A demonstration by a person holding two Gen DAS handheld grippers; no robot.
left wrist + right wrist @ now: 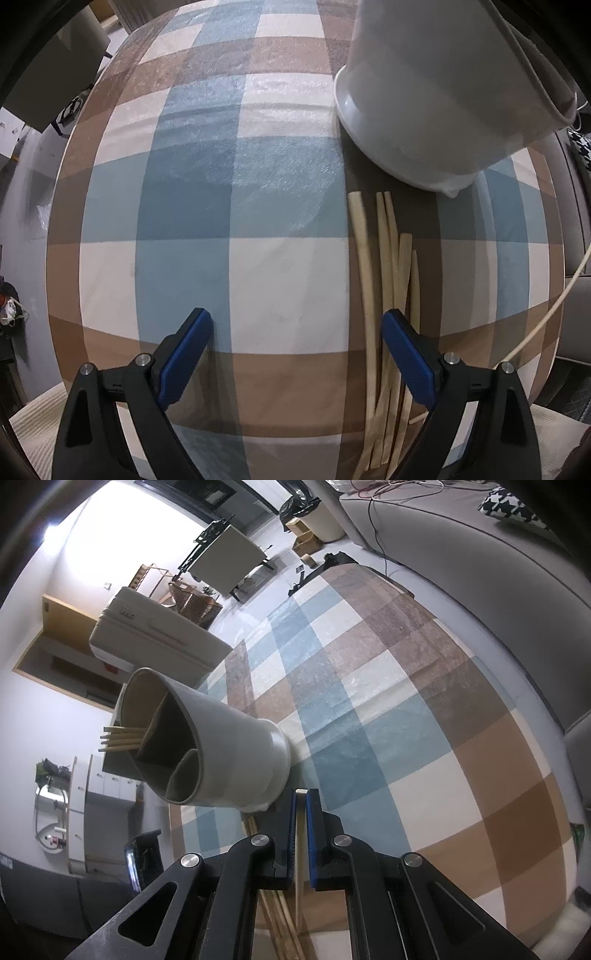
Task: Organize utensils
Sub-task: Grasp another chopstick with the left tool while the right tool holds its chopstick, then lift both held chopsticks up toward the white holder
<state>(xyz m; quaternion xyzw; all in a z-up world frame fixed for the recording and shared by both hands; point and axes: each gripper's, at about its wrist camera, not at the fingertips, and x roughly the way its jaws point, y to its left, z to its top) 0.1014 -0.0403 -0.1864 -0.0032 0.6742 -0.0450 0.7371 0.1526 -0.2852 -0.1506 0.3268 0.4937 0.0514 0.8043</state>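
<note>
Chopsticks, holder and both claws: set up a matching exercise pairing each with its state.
1. left claw
2. right claw
3. holder
4. loose chopsticks

a. lying on the tablecloth
b. open, holding nothing
c. shut on one chopstick
d. has chopsticks poking out of one compartment

Pairs: 1-b, 2-c, 3-d, 4-a

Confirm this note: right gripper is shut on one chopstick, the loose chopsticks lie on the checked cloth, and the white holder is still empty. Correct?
One error: the white holder is not empty. The right wrist view shows several chopstick ends sticking out of one compartment. The rest holds: the right gripper is shut on one chopstick, and the loose chopsticks lie on the checked cloth.
</note>
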